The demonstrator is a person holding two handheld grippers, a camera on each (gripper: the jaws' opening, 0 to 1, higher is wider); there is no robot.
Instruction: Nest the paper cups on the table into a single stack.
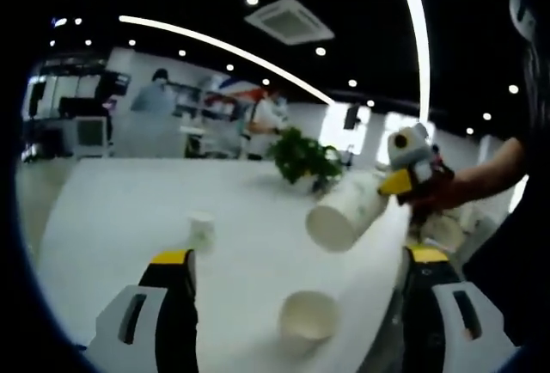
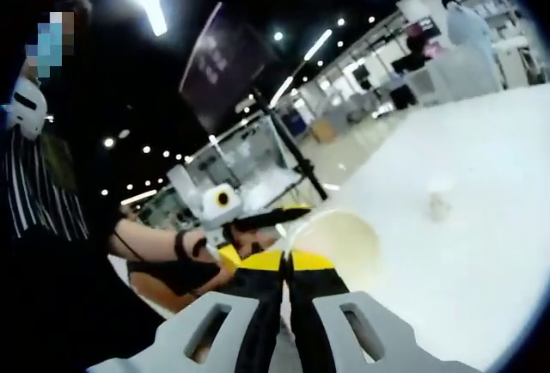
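A white paper cup (image 1: pixel 309 317) stands upright on the white table (image 1: pixel 112 210), low between the wide-apart jaws of my left gripper (image 1: pixel 299 257), which is open and touches nothing. A smaller-looking cup (image 1: pixel 202 229) stands farther off to the left. My right gripper (image 1: pixel 404 184) comes in from the right, holding a tilted cup (image 1: pixel 348 211) in the air above the table. In the right gripper view my right gripper (image 2: pixel 285 261) is shut on the wall of that cup (image 2: pixel 335 237), whose mouth faces the camera. The left gripper (image 2: pixel 262 218) shows at the left, and the far cup (image 2: pixel 441 194) stands on the table (image 2: pixel 481 244).
A green potted plant (image 1: pixel 301 156) stands at the table's far edge. People stand among desks and shelves in the background (image 1: pixel 159 94). The table's near right edge runs close by my right-hand jaw. A person's forearm (image 2: pixel 155 261) holds the left gripper.
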